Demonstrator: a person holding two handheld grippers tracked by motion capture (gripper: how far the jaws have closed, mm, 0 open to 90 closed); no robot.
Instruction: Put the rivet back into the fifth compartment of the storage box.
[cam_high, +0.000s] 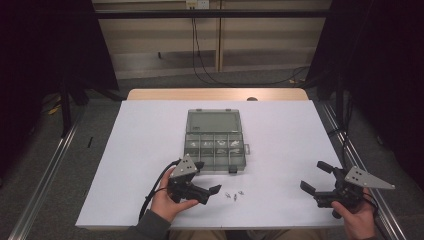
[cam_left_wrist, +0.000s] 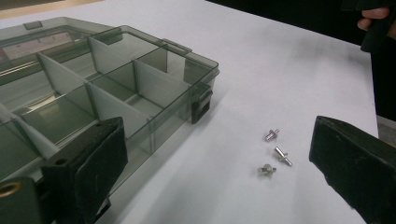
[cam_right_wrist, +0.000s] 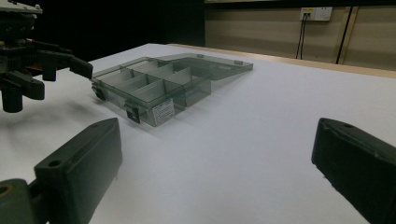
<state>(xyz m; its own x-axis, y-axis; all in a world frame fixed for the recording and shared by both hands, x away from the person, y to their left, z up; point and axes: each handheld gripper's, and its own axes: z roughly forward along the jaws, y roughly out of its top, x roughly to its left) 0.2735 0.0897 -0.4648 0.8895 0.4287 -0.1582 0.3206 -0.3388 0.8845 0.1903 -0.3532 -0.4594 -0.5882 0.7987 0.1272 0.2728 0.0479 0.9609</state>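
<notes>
The left gripper (cam_left_wrist: 219, 158) is held with its jaws wide apart and nothing between them. 3 small metal pins (cam_left_wrist: 275, 153) are seen on the white table (cam_left_wrist: 289, 60) just ahead of it, close together, nearer its right jaw. The open compartment box (cam_left_wrist: 116, 88) lies beyond its left jaw. The right gripper (cam_high: 316, 178), also spread and empty, is held well apart from the pins.

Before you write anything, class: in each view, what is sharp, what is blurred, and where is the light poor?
High view: white table bright, floor around it dark, pins tiny specks. Left gripper view: pins fairly sharp, the near jaws soft, box with pale glare on its dividers. Right gripper view: box clear, background dark at left, near jaws blurred.
</notes>
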